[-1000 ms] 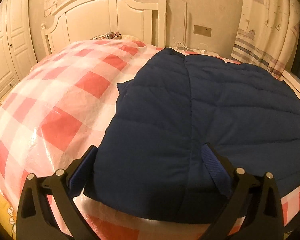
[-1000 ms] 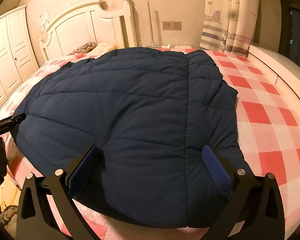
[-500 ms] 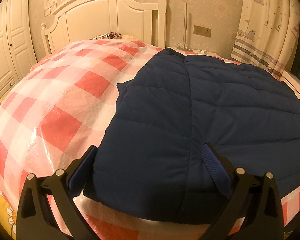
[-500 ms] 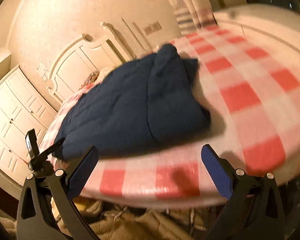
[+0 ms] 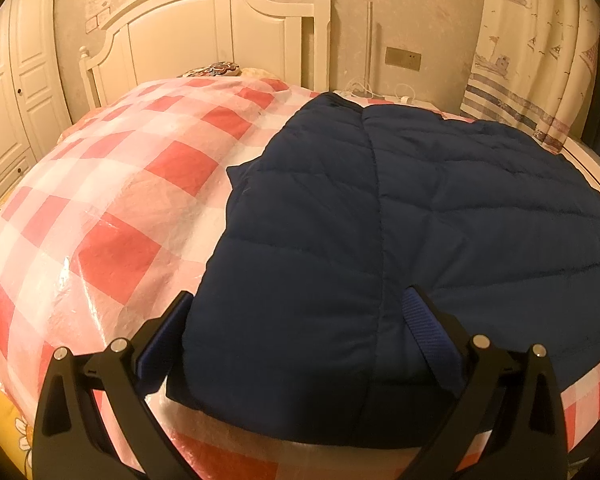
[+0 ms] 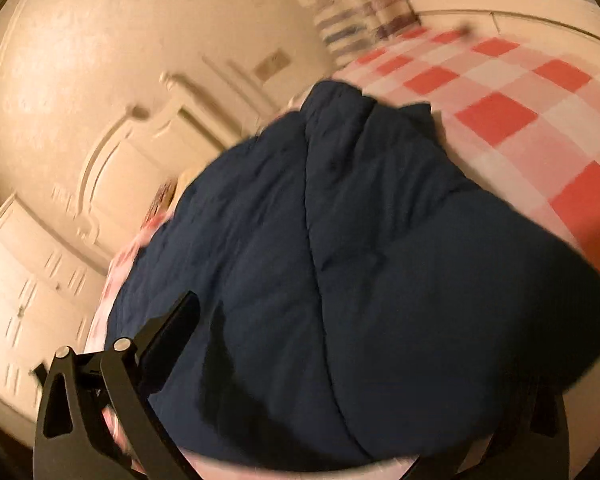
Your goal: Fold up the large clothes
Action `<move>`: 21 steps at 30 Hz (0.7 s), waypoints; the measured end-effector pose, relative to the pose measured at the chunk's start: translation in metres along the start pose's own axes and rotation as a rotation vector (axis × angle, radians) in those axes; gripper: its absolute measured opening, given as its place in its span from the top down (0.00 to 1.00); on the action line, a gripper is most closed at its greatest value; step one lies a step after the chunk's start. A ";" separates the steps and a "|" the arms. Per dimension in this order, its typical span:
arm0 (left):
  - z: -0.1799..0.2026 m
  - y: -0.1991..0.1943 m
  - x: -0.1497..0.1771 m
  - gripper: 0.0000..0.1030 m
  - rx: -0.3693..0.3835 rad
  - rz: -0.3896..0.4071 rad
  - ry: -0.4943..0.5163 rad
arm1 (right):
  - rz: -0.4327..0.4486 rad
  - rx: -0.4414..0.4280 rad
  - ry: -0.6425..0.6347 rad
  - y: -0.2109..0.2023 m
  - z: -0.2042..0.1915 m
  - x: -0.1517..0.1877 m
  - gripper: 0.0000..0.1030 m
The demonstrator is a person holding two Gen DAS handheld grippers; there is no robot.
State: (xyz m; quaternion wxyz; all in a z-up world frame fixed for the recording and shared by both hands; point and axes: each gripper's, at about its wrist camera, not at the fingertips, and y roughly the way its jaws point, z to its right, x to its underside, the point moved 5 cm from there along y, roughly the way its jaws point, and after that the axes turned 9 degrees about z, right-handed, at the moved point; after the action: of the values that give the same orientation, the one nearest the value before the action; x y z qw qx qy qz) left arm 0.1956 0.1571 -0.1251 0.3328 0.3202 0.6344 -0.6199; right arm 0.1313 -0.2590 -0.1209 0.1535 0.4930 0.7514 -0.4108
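A navy quilted jacket (image 5: 400, 220) lies spread on the bed's red-and-white checked cover (image 5: 112, 208). My left gripper (image 5: 298, 300) stands open astride the jacket's near left corner. Its left finger is beside the hem and its right finger rests on top of the fabric. In the blurred, tilted right wrist view, the jacket (image 6: 340, 260) fills the space between the fingers of my right gripper (image 6: 300, 312). The jaws are closing. The left finger (image 6: 168, 332) lies on the fabric, and the right finger is hidden under the jacket's near corner.
A white headboard (image 5: 204, 32) stands at the far end of the bed, with white wardrobe doors (image 5: 4, 100) to the left. A patterned curtain (image 5: 532, 52) hangs at the right. A bedside top with cables (image 5: 380, 96) sits beyond the jacket.
My right gripper swung out past the bed's edge, then came back over the jacket, rolled to one side. The jacket's corner now covers its right finger. The left gripper has not moved.
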 end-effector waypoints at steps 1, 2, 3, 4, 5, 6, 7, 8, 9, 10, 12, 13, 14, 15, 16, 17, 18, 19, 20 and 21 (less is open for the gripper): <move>0.001 -0.001 -0.001 0.02 -0.001 0.002 0.003 | 0.014 -0.030 0.034 -0.002 0.004 -0.001 0.33; 0.002 -0.002 -0.002 0.02 -0.010 0.006 0.012 | 0.031 -0.087 0.080 -0.007 0.010 -0.004 0.42; 0.003 -0.005 -0.003 0.02 -0.024 0.011 0.024 | 0.042 -0.125 0.117 -0.011 0.017 -0.005 0.48; 0.006 -0.011 -0.007 0.03 -0.043 0.026 0.036 | 0.051 -0.162 0.145 -0.015 0.024 -0.006 0.55; 0.012 -0.019 -0.013 0.03 -0.042 0.053 0.036 | 0.057 -0.186 0.156 -0.019 0.027 -0.006 0.59; 0.016 -0.026 -0.018 0.03 -0.031 0.075 0.036 | 0.065 -0.216 0.167 -0.024 0.030 -0.007 0.60; 0.028 -0.037 -0.029 0.03 -0.019 0.110 0.056 | 0.071 -0.238 0.186 -0.029 0.033 -0.008 0.63; 0.036 -0.041 -0.036 0.03 -0.015 0.125 0.079 | 0.080 -0.263 0.211 -0.033 0.035 -0.010 0.65; 0.052 -0.047 -0.047 0.02 -0.007 0.143 0.126 | 0.093 -0.291 0.233 -0.039 0.037 -0.012 0.65; 0.064 -0.049 -0.056 0.02 0.005 0.146 0.156 | 0.112 -0.320 0.242 -0.048 0.039 -0.016 0.66; 0.090 -0.046 -0.072 0.02 0.037 0.134 0.198 | 0.141 -0.349 0.230 -0.062 0.040 -0.023 0.67; 0.106 -0.040 -0.083 0.02 0.060 0.124 0.211 | 0.164 -0.358 0.219 -0.070 0.040 -0.026 0.67; 0.124 -0.028 -0.096 0.02 0.076 0.103 0.224 | 0.185 -0.361 0.212 -0.077 0.041 -0.028 0.67; 0.139 -0.015 -0.105 0.02 0.083 0.077 0.234 | 0.209 -0.362 0.207 -0.086 0.044 -0.030 0.67; 0.152 -0.002 -0.112 0.02 0.088 0.051 0.241 | 0.217 -0.360 0.205 -0.089 0.046 -0.030 0.67; 0.166 0.013 -0.118 0.02 0.090 0.025 0.247 | 0.223 -0.354 0.202 -0.094 0.049 -0.031 0.67; 0.180 0.026 -0.122 0.02 0.085 0.004 0.257 | 0.226 -0.348 0.198 -0.099 0.052 -0.031 0.67; 0.197 0.044 -0.123 0.02 0.069 -0.017 0.277 | 0.227 -0.340 0.190 -0.103 0.055 -0.031 0.67; 0.210 0.059 -0.123 0.02 0.051 -0.035 0.297 | 0.226 -0.334 0.178 -0.106 0.056 -0.030 0.67; 0.222 0.076 -0.118 0.02 0.026 -0.064 0.318 | 0.226 -0.330 0.167 -0.106 0.057 -0.032 0.67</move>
State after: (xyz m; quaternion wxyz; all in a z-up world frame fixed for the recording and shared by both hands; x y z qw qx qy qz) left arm 0.3310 -0.0624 -0.0742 0.2040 0.3983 0.6810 -0.5797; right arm 0.0446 -0.3408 -0.0860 0.2144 0.5745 0.7586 -0.2201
